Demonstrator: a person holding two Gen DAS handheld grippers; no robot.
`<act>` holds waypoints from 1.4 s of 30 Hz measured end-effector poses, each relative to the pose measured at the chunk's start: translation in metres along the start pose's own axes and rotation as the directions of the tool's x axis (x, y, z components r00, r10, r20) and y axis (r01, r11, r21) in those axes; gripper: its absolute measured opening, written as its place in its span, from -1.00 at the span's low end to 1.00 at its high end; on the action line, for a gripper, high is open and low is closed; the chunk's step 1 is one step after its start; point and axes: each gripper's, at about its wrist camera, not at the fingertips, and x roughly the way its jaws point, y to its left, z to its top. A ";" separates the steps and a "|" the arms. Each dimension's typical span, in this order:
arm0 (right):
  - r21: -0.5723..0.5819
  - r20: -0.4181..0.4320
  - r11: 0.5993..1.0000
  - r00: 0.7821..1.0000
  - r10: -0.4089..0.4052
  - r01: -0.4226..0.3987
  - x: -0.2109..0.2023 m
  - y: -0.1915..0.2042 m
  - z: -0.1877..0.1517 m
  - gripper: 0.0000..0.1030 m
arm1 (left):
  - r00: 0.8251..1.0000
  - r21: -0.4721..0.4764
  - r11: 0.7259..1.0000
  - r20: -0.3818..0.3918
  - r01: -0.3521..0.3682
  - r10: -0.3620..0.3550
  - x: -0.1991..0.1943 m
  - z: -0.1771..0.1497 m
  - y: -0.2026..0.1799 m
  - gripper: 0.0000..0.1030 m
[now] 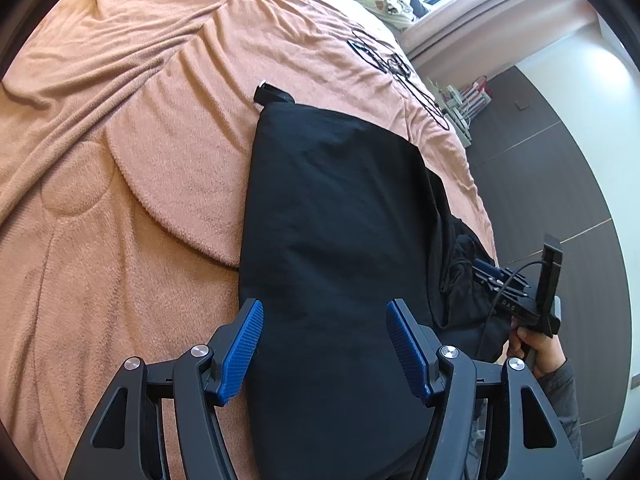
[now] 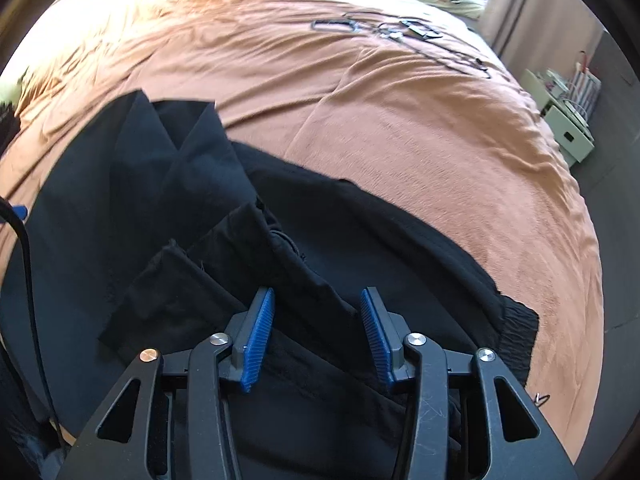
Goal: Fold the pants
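Two grippers over black pants (image 1: pixel 336 216) on the bed (image 1: pixel 120 160), mid-fold. Left gripper (image 1: pixel 324 344) wide, empty. Right gripper (image 2: pixel 318 332) narrower, straddling a bunched fold (pads not pressing). Next: pinch that edge, lift over.

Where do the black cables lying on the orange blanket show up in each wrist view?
Left wrist: black cables upper right, beyond the black pants, near the bed's far edge.
Right wrist: black cables top centre-right, far beyond the pants.
Shared landmark: the orange blanket.
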 end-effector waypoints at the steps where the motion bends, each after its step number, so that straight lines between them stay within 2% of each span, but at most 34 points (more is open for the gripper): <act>1: -0.003 -0.004 1.000 1.000 -0.002 0.002 0.001 0.001 0.001 -0.75 | 1.000 -0.002 1.000 -0.002 0.001 -0.001 0.001 0.000 0.000 0.29; 2: -0.004 -0.003 1.000 1.000 -0.016 0.016 0.001 0.001 0.002 -0.92 | 1.000 -0.003 1.000 -0.002 0.000 0.000 0.001 0.001 0.001 0.29; 3: 0.003 0.005 1.000 1.000 -0.028 0.028 -0.001 -0.001 0.002 -1.00 | 1.000 -0.003 1.000 -0.002 -0.001 0.001 0.002 0.001 0.001 0.29; 10: 0.122 0.104 0.992 0.994 -0.030 0.017 -0.027 -0.021 -0.001 -1.00 | 1.000 0.000 1.000 0.001 -0.001 0.001 0.002 0.001 0.000 0.29; 16: 0.214 0.154 0.972 0.979 -0.134 0.100 -0.049 -0.041 -0.007 -1.00 | 1.000 -0.002 1.000 0.007 -0.001 0.001 -0.001 -0.001 0.002 0.29; 21: 0.341 0.161 0.918 0.949 -0.271 0.204 -0.063 -0.062 -0.013 -1.00 | 1.000 -0.004 1.000 0.011 0.001 -0.001 -0.004 -0.003 0.004 0.29; 23: 0.394 0.140 0.884 0.934 -0.327 0.251 -0.065 -0.072 -0.015 -1.00 | 1.000 -0.004 1.000 0.010 0.002 -0.002 -0.004 -0.003 0.004 0.29; 25: 0.437 0.106 0.858 0.932 -0.346 0.269 -0.061 -0.077 -0.017 -1.00 | 1.000 -0.003 1.000 0.008 0.004 -0.004 -0.005 -0.002 0.005 0.29; 31: 0.478 0.050 0.837 0.943 -0.328 0.266 -0.054 -0.075 -0.024 -1.00 | 1.000 -0.007 1.000 0.006 -0.001 0.001 -0.005 -0.004 0.005 0.29; 38: 0.522 0.018 0.839 0.981 -0.194 0.156 -0.061 -0.080 -0.048 -1.00 | 1.000 -0.009 1.000 0.006 -0.003 0.003 -0.004 -0.003 0.003 0.29; 42: 0.536 0.014 0.837 0.990 -0.143 0.113 -0.068 -0.081 -0.062 -1.00 | 1.000 -0.011 1.000 0.006 -0.007 0.007 -0.004 -0.005 0.003 0.29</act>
